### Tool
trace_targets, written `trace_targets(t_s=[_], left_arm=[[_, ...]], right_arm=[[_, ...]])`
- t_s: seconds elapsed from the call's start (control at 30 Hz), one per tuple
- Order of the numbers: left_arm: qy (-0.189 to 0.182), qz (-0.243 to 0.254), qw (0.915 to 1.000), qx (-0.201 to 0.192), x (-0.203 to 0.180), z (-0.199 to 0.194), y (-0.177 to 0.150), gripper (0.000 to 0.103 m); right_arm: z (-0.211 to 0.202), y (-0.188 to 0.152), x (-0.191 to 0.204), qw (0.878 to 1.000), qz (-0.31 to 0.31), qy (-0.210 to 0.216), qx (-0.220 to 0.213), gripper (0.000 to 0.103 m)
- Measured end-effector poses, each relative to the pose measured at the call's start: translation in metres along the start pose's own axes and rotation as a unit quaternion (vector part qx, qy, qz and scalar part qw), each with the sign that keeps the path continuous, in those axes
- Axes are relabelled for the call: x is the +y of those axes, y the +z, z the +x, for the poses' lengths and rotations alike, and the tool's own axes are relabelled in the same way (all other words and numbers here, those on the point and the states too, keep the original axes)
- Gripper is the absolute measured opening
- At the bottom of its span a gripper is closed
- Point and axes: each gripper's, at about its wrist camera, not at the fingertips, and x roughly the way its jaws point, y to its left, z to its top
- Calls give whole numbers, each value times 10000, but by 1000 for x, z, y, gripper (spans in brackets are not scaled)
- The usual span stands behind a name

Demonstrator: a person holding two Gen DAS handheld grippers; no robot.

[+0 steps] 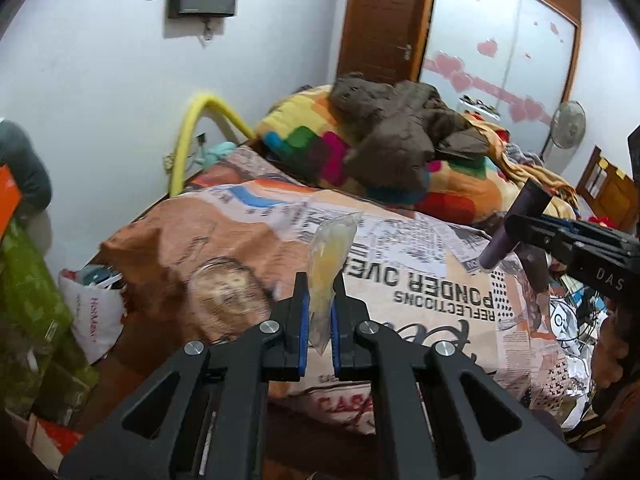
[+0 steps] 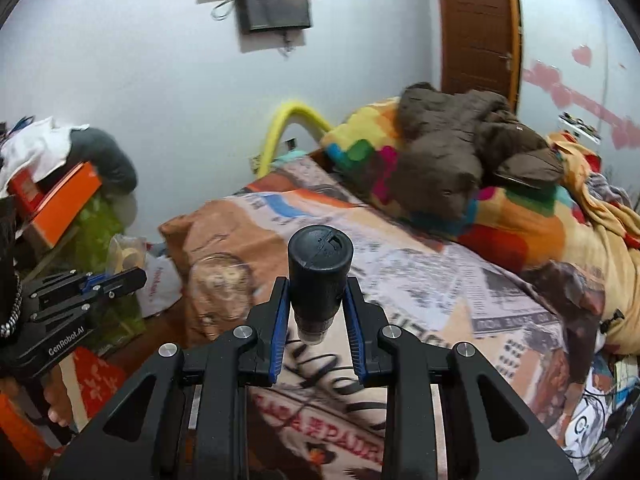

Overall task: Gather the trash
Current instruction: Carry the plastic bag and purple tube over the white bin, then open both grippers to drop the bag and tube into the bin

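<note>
My left gripper (image 1: 320,300) is shut on a clear plastic wrapper (image 1: 332,256) with yellowish content, held upright above the bed. It also shows in the right wrist view (image 2: 116,276) at the far left. My right gripper (image 2: 318,300) is shut on a dark tube with a black cap (image 2: 320,276), held above the bed. In the left wrist view the right gripper (image 1: 516,228) sits at the right edge with the purple tube (image 1: 514,228) across its jaws.
A bed with a newspaper-print cover (image 1: 400,280) fills the middle. A colourful blanket (image 1: 304,136) and brown jacket (image 1: 400,136) lie at its far end. A white shopping bag (image 1: 94,316) and boxes (image 2: 60,200) crowd the left floor. A wooden door (image 1: 380,16) stands behind.
</note>
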Motion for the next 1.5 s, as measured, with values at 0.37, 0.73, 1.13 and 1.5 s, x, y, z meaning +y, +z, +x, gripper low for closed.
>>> trace_targets(t_s=[0.37,0.73,1.13,1.5], left_arm=[[553,-577,9968,-62,93,-51,-40,8],[1258,-1256,9841,38,180,-74,-119,8],[1775,-1494,9712,544,218,-34,-208,8],[1579,-1899,9598,1336,238,23,-268,8]], right_arm=[[13,-5,96,9957,-495,774,122,24],[49,-33,187,9838,-788,1556,403,24],[137,-111,248,9625,-1045,1822,1719,24],[207,-155,266,9428,-1076,1732,2638,25]])
